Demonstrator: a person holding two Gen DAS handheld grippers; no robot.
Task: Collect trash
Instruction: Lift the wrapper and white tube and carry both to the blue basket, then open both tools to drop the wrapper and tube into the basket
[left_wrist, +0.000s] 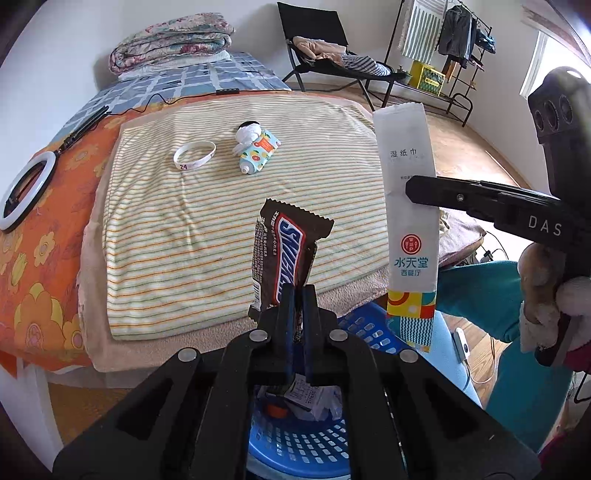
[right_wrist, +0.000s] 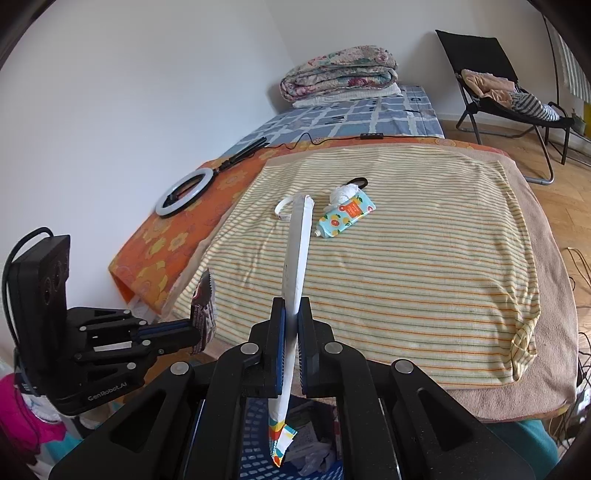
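Bedroom: bed (right_wrist: 546, 332) under a striped towel (left_wrist: 229, 236).
Left gripper (left_wrist: 298, 295): clamped on a Snickers wrapper (left_wrist: 286, 254), above the blue basket (left_wrist: 295, 446) by the bed's near edge.
Right gripper (right_wrist: 291, 314): pinching a wet-wipe packet (left_wrist: 408, 206) over that basket.
Advice: centre both over the basket opening, then let go.
Remaining: fruit pouch (left_wrist: 258, 151) and tissue wad (left_wrist: 248, 133) mid-towel.
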